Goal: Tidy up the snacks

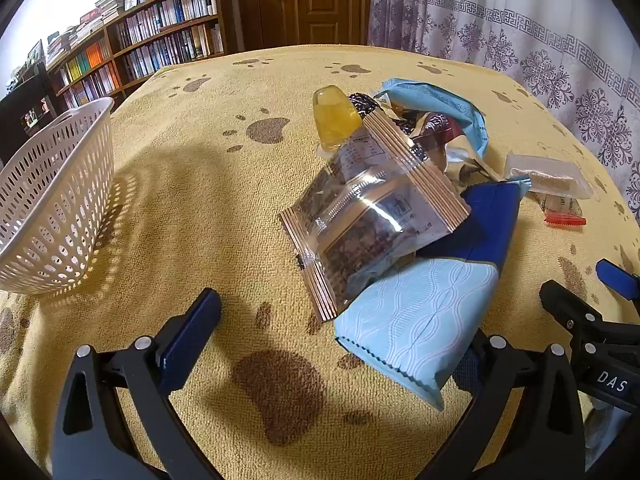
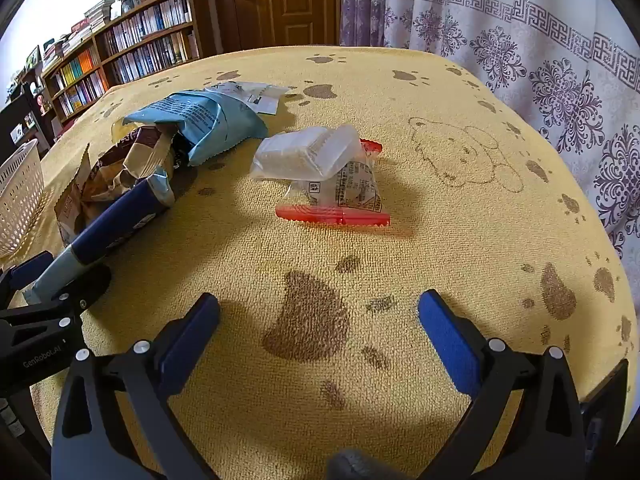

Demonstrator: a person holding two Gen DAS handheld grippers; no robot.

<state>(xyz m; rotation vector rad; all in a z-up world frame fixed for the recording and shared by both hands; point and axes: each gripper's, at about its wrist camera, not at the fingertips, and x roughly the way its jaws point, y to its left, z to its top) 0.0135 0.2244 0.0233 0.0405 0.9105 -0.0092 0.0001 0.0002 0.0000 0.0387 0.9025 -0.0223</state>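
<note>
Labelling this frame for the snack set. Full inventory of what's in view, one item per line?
Basket: 1, white, left of the pile.
Jelly cup: 1, yellow, far end of pile.
Clear packet: 1, striped seams, atop pile.
Pale blue pack: 1, pile's near end, by left gripper.
Open blue bag: 1, light blue, behind pile.
Brown wrapper: 1, crumpled, mid-pile.
Clear tray pack: 1, atop red-edged packet.
Red-edged packet: 1, right of pile.
Towel: 1, yellow, paw prints, under everything.
Left gripper: open.
Right gripper: open, empty.
</note>
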